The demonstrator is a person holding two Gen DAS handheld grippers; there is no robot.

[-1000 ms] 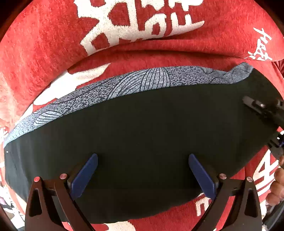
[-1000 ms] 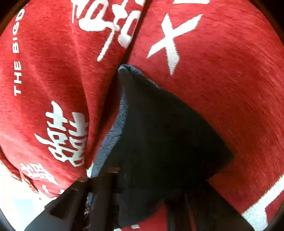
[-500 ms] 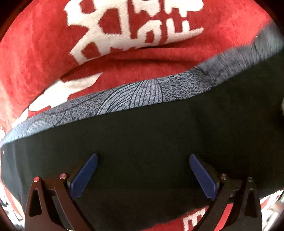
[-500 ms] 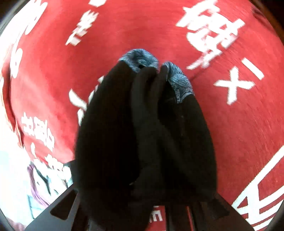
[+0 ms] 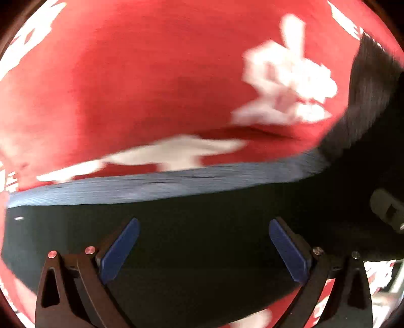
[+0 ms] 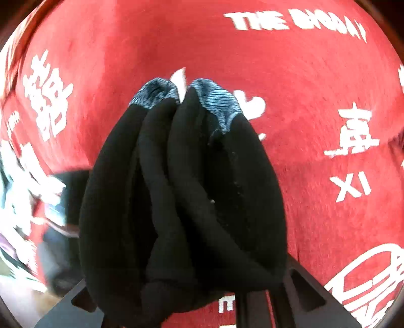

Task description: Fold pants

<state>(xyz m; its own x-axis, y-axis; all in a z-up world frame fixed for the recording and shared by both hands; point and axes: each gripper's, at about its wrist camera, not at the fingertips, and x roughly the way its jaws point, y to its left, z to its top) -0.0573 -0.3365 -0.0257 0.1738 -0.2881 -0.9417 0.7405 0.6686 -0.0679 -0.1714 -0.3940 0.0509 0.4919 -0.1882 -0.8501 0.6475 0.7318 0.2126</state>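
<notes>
Now the pants (image 6: 181, 191) — soft, limp, light black cloth with a grey patterned band — hang bunched from the right gripper (image 6: 202, 285), clenched on them; take hold near the band. Left gripper (image 5: 202, 247) gapes empty over the flat part. Red blanket (image 5: 151, 75) below, nothing blocking.

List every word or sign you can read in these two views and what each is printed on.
"THE BIGDAY" (end letters smeared): white print on the red cloth, right wrist view.
"XI": white on the same cloth.
Other white characters on it: signs not legible to me.
Left wrist view: white marks blurred, unreadable.
Black pants: no text.
</notes>
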